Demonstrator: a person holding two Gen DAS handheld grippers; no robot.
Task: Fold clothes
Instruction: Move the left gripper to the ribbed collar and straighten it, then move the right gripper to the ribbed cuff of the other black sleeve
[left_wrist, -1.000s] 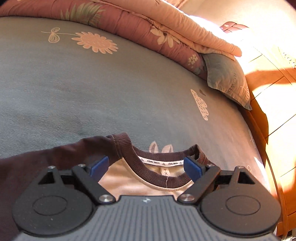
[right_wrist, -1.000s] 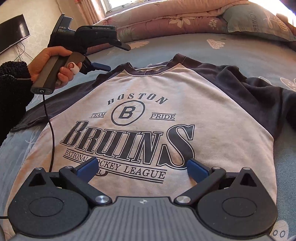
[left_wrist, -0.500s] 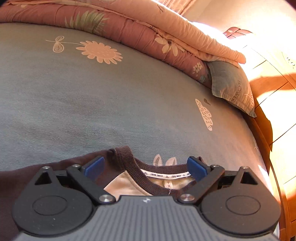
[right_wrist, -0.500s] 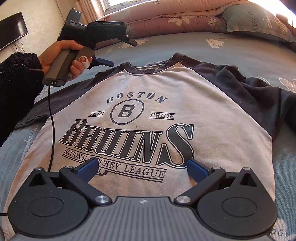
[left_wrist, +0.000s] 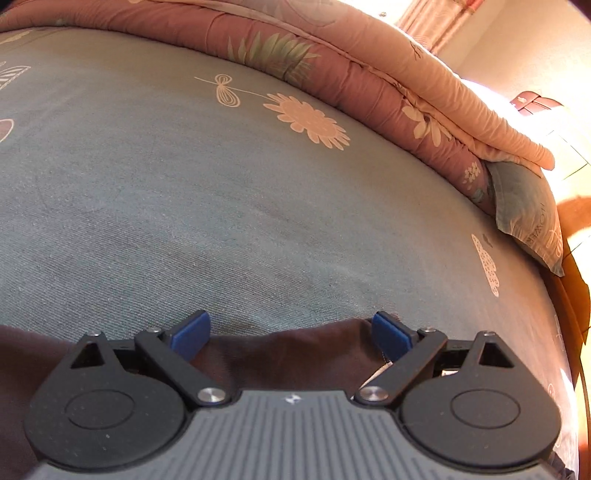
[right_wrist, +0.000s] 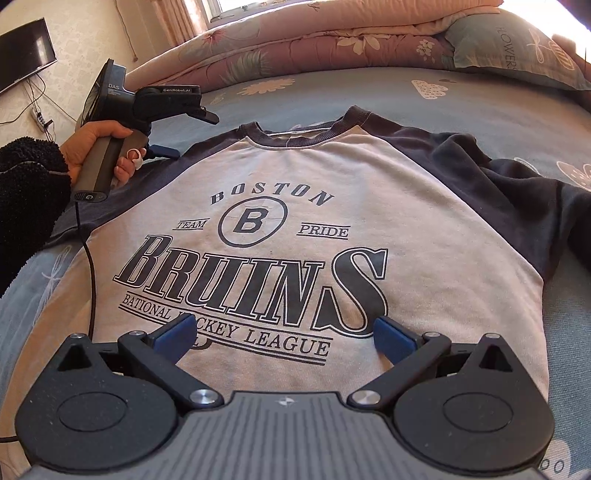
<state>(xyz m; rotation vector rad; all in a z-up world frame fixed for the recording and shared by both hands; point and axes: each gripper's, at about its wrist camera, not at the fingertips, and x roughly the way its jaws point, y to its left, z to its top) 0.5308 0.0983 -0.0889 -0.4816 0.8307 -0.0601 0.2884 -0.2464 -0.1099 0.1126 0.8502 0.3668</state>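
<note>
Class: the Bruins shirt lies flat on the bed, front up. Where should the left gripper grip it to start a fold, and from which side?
Probably the dark shoulder seam of the shirt beside the collar, approached from the bed's left. The open left gripper hovers there, and the edge lies flat and free.

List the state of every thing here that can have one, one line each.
sweatshirt: spread flat, front up, unfolded
left sleeve: lying between open jaws, not gripped
left gripper: open, over sleeve
right gripper: open, over hem
quilt: folded
television: off
</note>
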